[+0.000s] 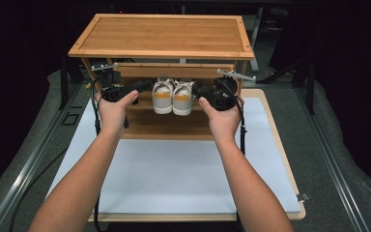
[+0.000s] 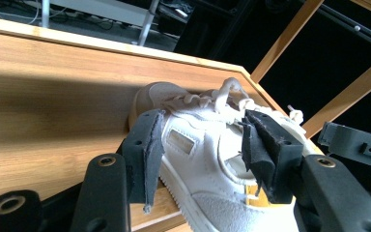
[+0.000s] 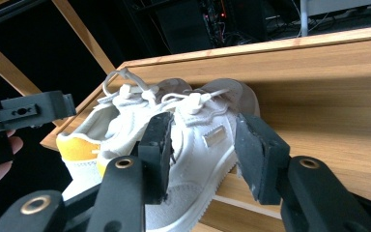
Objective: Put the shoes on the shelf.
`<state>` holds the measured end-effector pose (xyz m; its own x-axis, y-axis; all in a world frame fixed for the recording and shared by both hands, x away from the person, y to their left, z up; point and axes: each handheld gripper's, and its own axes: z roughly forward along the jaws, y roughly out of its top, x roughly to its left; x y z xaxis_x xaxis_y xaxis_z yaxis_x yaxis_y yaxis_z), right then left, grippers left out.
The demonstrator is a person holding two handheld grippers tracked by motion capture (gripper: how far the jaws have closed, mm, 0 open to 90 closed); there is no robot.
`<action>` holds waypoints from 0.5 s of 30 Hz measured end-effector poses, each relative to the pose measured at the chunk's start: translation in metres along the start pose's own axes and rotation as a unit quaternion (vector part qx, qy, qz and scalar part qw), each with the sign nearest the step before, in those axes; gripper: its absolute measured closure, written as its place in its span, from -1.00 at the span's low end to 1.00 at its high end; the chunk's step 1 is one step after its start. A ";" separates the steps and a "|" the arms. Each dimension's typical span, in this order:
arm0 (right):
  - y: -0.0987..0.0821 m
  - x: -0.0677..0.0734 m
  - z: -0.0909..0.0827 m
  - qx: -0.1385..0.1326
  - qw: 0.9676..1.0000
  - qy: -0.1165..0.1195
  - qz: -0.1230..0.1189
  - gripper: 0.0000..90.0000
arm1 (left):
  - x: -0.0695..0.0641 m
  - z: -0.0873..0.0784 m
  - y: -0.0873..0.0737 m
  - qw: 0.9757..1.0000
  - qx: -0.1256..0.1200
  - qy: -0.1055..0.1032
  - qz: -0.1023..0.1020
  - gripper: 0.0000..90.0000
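Pair of shoes point(image 1: 173, 96) sits on my rack's middle shelf point(image 1: 145, 121), heels at the front edge. My left claw point(image 1: 142, 87) and right claw point(image 1: 198, 92) flank them, jaws released, gripping nothing. White mat point(image 1: 174, 174) gives room.

A pair of white sneakers with yellow heel patches stands upright, side by side and touching, on the middle shelf of the wooden rack. The left sneaker point(image 1: 163, 96) and right sneaker point(image 1: 183, 98) point their toes toward the rack's rear, heels facing the person, laces tied.
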<state>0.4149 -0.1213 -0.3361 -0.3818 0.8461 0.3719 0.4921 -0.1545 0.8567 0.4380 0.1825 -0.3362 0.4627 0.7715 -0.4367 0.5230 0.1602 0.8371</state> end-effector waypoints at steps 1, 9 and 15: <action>-0.002 -0.002 -0.002 -0.003 1.000 -0.001 0.003 0.24 | 0.000 0.000 -0.001 1.000 0.002 -0.003 0.002 0.09; -0.007 -0.008 -0.004 0.004 1.000 -0.002 0.006 0.42 | 0.006 -0.001 -0.008 1.000 0.009 -0.019 -0.001 0.32; -0.013 -0.011 0.000 -0.001 1.000 0.005 0.010 0.63 | 0.010 -0.001 -0.015 1.000 0.009 -0.024 -0.011 0.52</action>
<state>0.4125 -0.1288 -0.3517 -0.3799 0.8380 0.3918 0.4974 -0.1721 0.8503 0.4336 0.1881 -0.3531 0.4853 0.7372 -0.4702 0.5459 0.1646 0.8215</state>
